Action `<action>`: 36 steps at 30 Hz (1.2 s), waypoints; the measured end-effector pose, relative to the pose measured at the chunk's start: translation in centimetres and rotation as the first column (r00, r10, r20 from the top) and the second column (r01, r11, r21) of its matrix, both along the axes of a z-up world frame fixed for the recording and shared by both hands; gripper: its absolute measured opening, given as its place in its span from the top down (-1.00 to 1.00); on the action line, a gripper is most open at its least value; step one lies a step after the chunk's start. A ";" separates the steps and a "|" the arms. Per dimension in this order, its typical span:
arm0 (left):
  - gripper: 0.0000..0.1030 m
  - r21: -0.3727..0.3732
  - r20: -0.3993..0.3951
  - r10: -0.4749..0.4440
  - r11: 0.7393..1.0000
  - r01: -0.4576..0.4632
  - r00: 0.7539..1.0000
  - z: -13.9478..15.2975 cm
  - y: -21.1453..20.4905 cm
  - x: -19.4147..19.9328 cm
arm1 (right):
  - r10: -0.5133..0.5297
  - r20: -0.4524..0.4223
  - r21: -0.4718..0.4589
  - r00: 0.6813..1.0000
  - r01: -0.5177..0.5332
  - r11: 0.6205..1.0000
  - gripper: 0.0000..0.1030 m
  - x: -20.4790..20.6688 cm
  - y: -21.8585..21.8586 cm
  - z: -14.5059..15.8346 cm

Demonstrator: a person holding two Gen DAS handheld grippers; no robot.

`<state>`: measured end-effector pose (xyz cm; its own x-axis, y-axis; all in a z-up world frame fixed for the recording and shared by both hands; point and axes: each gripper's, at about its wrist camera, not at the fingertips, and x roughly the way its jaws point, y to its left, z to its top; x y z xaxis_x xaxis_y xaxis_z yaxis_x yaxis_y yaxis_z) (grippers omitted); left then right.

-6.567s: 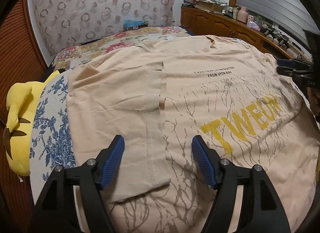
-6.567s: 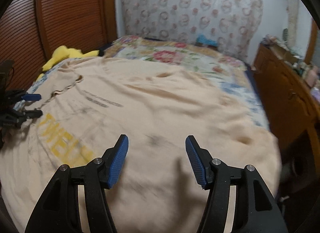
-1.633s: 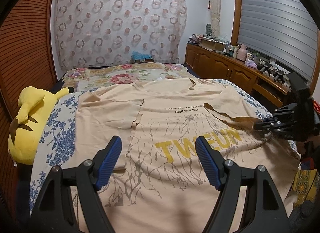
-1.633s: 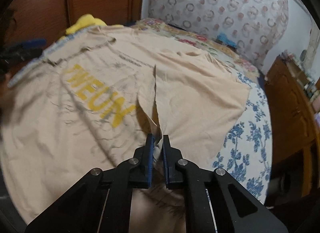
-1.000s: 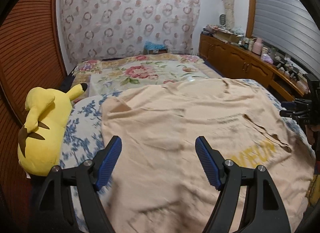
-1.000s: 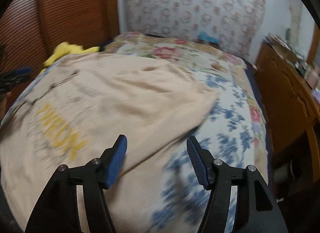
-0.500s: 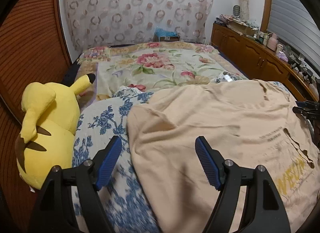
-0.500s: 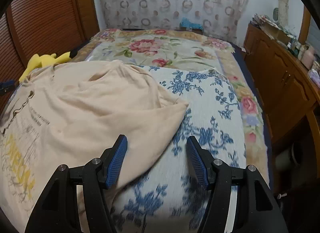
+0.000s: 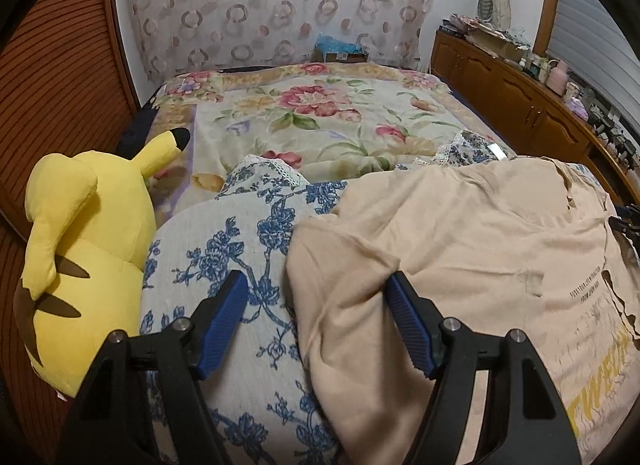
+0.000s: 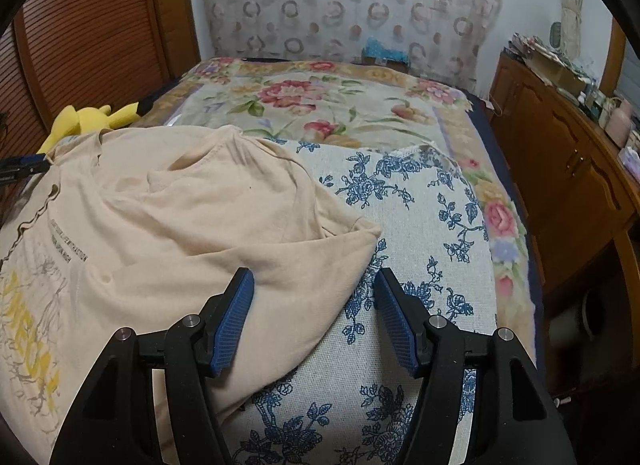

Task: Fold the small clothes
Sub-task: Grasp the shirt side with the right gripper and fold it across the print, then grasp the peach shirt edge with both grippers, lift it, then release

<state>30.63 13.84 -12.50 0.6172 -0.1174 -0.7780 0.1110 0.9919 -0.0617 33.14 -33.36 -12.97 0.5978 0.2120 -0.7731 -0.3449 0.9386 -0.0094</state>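
A beige T-shirt [image 9: 472,249] lies on the bed [image 9: 320,121], spread over a blue-flowered cover [image 9: 224,249], its sides already turned in toward the middle and its yellow lettering running down toward the near end. The left gripper [image 9: 316,317] hangs over the shirt's left shoulder corner with its jaws wide; they have just been closing a little, and nothing is pinched, though the cloth's edge runs up between them and bunches against the right-hand finger. In its own view the corner sits at about 1 o'clock, just ahead, with the bare cover at 11 o'clock. The right gripper [image 10: 314,317] is the mirror of it: jaws wide, empty, straddling the shirt's right edge, the pointed shoulder corner just ahead at about 1 o'clock and the body of the shirt away at 9 o'clock. The shirt's long axis runs from the collar at the far end toward the person, so each gripper is nearest its own top corner. I judge the next move to be a pinch on both corners, then a pull toward the hem to halve the length. A yellow plush toy [image 9: 80,249] lies off at 9 o'clock from the left gripper, clear of the cloth.
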 end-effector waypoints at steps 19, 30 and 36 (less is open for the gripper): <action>0.55 -0.032 -0.002 -0.048 0.998 0.048 0.999 0.4 0.0 0.7 | 0.153 -0.058 0.030 0.987 -0.151 0.988 0.76 2.0 2.2 0.3; 0.94 -0.025 0.105 -0.071 0.997 0.074 0.992 6.8 -0.9 -2.0 | 0.177 0.106 -0.056 0.979 -0.172 0.984 0.92 -1.0 4.3 7.2; 0.94 -0.018 0.218 -0.040 0.999 0.045 0.975 13.1 -1.2 -1.1 | 0.137 0.207 -0.093 0.969 -0.120 0.988 0.92 0.2 4.5 13.0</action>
